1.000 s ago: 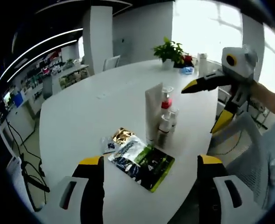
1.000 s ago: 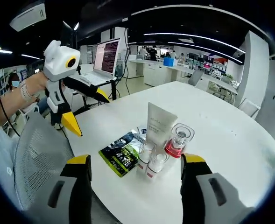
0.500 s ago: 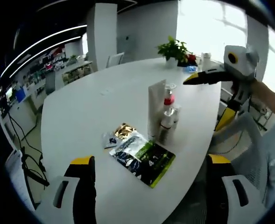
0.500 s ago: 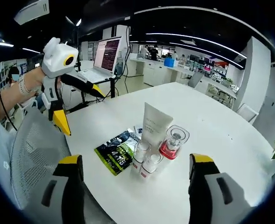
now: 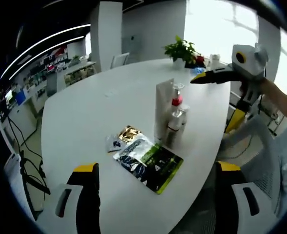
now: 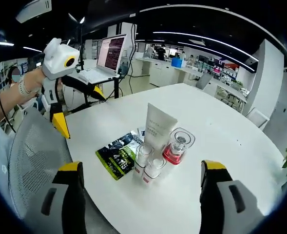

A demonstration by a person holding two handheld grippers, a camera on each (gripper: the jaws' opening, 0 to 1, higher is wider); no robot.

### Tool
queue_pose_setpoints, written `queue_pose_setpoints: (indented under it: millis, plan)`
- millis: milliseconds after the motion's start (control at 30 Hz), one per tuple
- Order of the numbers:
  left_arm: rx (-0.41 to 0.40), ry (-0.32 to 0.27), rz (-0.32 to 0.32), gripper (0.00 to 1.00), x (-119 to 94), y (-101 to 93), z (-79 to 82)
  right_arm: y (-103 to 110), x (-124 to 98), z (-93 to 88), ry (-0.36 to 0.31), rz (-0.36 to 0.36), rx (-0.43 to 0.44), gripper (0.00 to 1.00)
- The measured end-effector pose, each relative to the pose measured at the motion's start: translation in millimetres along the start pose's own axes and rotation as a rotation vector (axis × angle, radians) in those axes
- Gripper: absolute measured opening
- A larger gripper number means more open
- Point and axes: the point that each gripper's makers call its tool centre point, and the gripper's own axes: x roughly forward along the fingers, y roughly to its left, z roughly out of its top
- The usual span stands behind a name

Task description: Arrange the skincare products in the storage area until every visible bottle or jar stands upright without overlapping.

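Ahead of the right gripper [image 6: 142, 195], between its wide-apart jaws, the white squeeze tube [image 6: 158, 127], red-based clear-capped bottle [image 6: 177, 146] and two small white bottles [image 6: 148, 163] stood upright on the white counter [image 6: 231, 146] — seemingly arranged. The left gripper [image 5: 155, 197], jaws apart, held nothing — dark green sachet [image 5: 153, 165] lay flat.

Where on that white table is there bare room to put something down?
Bare table stretches from the sachets toward the potted plant, and beyond the red-based bottle. It is crowded where the tube and two small bottles stand clustered.
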Motion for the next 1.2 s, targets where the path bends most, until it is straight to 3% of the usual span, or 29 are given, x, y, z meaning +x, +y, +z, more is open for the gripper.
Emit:
queue_pose_setpoints:
  millis: [300,533,867,1200]
  plan:
    - [-0.007,-0.003,-0.016,0.97,7.9,1.4,1.8,-5.4,2.1,0.2,-0.015,-0.003,0.02,1.0]
    - [-0.013,-0.002,-0.014,0.97,17.7,14.6,3.3,-7.4,4.2,2.7,-0.028,-0.002,0.034,1.0]
    - [0.062,0.054,-0.002,0.97,40.6,39.0,-0.4,-9.3,9.5,-1.5,-0.013,0.022,0.069,1.0]
    - [0.064,0.108,0.005,0.76,74.4,66.1,-3.1,-15.4,10.7,-5.9,-0.009,0.025,0.099,1.0]
